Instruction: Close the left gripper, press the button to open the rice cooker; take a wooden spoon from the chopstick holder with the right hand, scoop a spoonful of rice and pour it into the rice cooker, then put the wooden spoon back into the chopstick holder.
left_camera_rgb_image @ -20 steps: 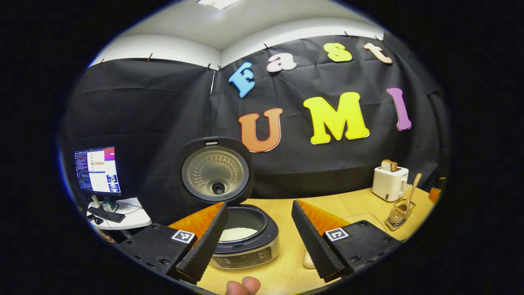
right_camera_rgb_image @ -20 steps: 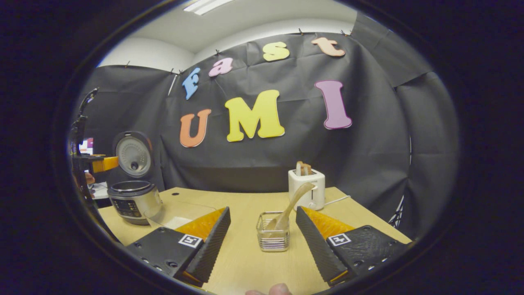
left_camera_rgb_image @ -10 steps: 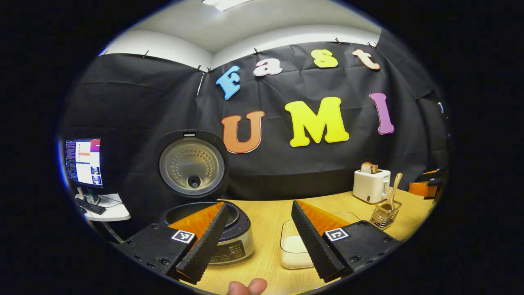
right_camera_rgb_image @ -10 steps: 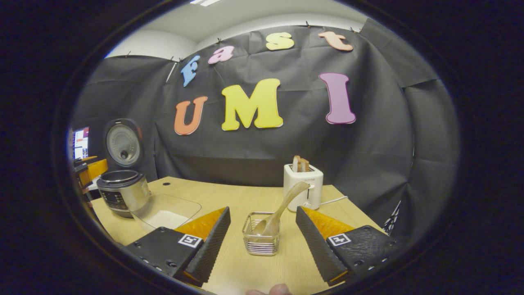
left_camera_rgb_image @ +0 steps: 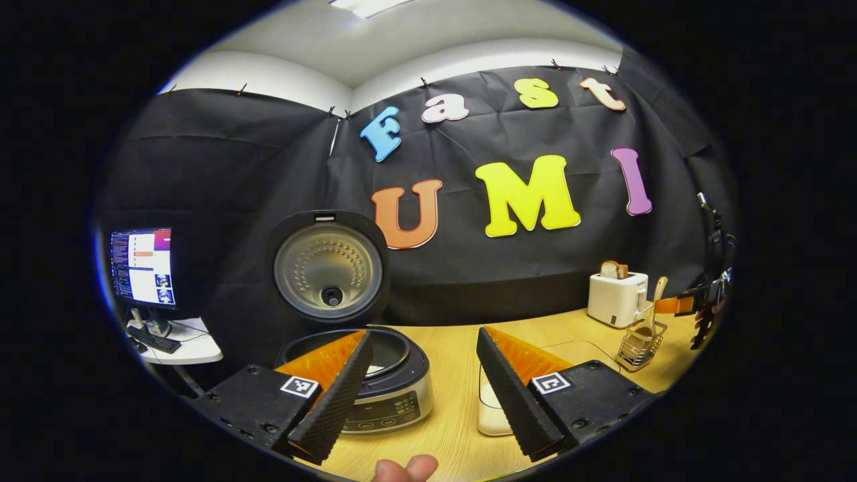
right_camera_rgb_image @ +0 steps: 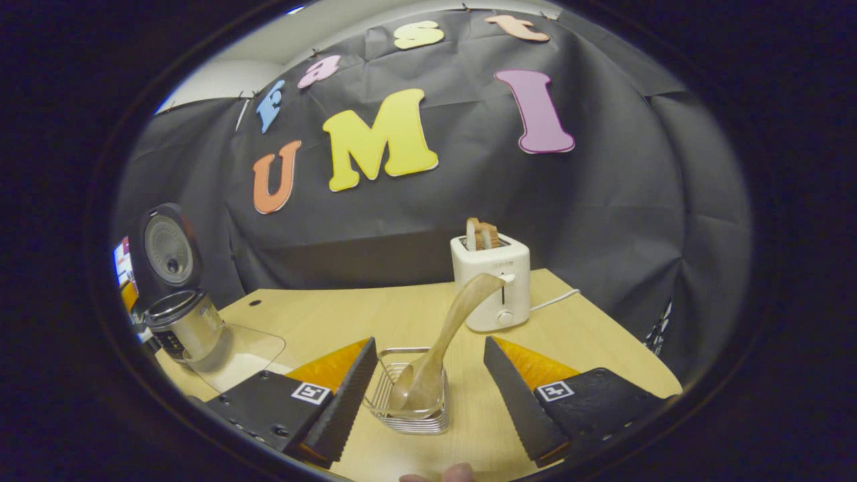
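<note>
The left hand-held gripper (left_camera_rgb_image: 422, 395) stands with its jaws wide apart and nothing between them, poised above the pale wooden tabletop (left_camera_rgb_image: 455, 408). Behind its left finger, at about 9 o'clock of the gap, sits the round silver-and-black rice cooker (left_camera_rgb_image: 385, 395), its lid (left_camera_rgb_image: 328, 268) swung upright so the metal inner plate faces the camera. Just right of the cooker, partly behind the right finger, lies a clear shallow tray of white rice (left_camera_rgb_image: 492, 402). Far off at 3 o'clock in the left gripper view the small wire chopstick holder (left_camera_rgb_image: 641, 345) stands beside a white toaster (left_camera_rgb_image: 617, 298) with bread in its slots. A fingertip (left_camera_rgb_image: 405, 467) shows at 6 o'clock, and a monitor (left_camera_rgb_image: 142, 266) glows at 9 o'clock on a side desk.

The right hand-held gripper (right_camera_rgb_image: 428, 402) is likewise spread wide and empty (neither finger touches anything). The chopstick holder (right_camera_rgb_image: 408, 395) sits on the tabletop directly between its fingers, nearer the left one, and the light wooden spoon (right_camera_rgb_image: 442, 341) rests in it bowl-down, its handle leaning up toward 1 o'clock in front of the toaster (right_camera_rgb_image: 492, 281). The open rice cooker (right_camera_rgb_image: 177, 321) stands far off at 9 o'clock, with the clear tray (right_camera_rgb_image: 244, 355) beside it.
</note>
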